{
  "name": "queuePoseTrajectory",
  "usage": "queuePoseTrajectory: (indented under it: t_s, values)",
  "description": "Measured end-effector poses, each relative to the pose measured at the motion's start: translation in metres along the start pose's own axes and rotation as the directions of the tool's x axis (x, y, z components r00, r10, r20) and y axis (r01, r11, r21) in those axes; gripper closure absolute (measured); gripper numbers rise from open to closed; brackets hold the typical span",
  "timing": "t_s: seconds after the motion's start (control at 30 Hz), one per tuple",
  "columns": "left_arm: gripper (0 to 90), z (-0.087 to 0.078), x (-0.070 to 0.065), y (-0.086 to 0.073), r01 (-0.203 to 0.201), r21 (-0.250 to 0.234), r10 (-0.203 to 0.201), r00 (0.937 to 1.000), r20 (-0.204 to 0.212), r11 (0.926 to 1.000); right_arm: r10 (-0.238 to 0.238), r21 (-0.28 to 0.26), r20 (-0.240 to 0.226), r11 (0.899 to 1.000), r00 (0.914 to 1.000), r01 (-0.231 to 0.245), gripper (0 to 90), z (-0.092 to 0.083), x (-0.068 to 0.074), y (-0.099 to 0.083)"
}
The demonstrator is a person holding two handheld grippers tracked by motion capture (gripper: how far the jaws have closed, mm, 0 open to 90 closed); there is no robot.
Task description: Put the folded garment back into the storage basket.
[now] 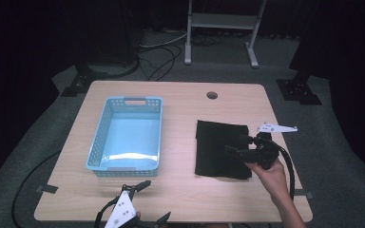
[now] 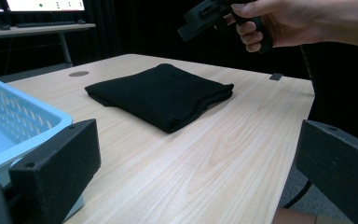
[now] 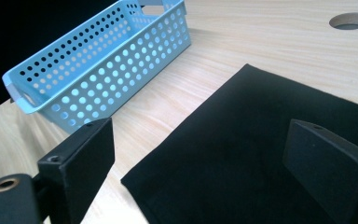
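The right gripper (image 1: 237,153) hovers, jaws wide, over the one folded black cloth (image 1: 217,149) lying right of centre in the high view. It may pinch only the top layer, so the cloth unfolds. The left gripper (image 1: 153,202), also spread wide, waits at the bottom edge near the single blue basket (image 1: 105,123).

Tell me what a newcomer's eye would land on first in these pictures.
The pale blue basket stands out most, sitting empty on the left half of the wooden table. Next is the folded black cloth lying flat to the basket's right. The right gripper hangs open just above the cloth's right side, while the left gripper, also open, waits at the table's near edge below the basket.
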State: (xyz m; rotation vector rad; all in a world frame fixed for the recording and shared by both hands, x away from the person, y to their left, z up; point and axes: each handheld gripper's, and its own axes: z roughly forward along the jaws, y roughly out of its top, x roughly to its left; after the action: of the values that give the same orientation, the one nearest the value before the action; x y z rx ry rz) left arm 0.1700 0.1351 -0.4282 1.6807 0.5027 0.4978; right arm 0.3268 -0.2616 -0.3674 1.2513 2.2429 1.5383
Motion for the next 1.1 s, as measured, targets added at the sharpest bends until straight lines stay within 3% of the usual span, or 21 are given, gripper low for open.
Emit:
queuePoseTrajectory:
  t_s: [1.1]
  values:
    - [0.0,-0.001,0.003,-0.001,0.011,-0.001,-0.011,0.9999,-0.003,0.9999,0.008,0.106,0.039,0.994,0.9992,-0.012,8.5,0.03,-0.014,0.025]
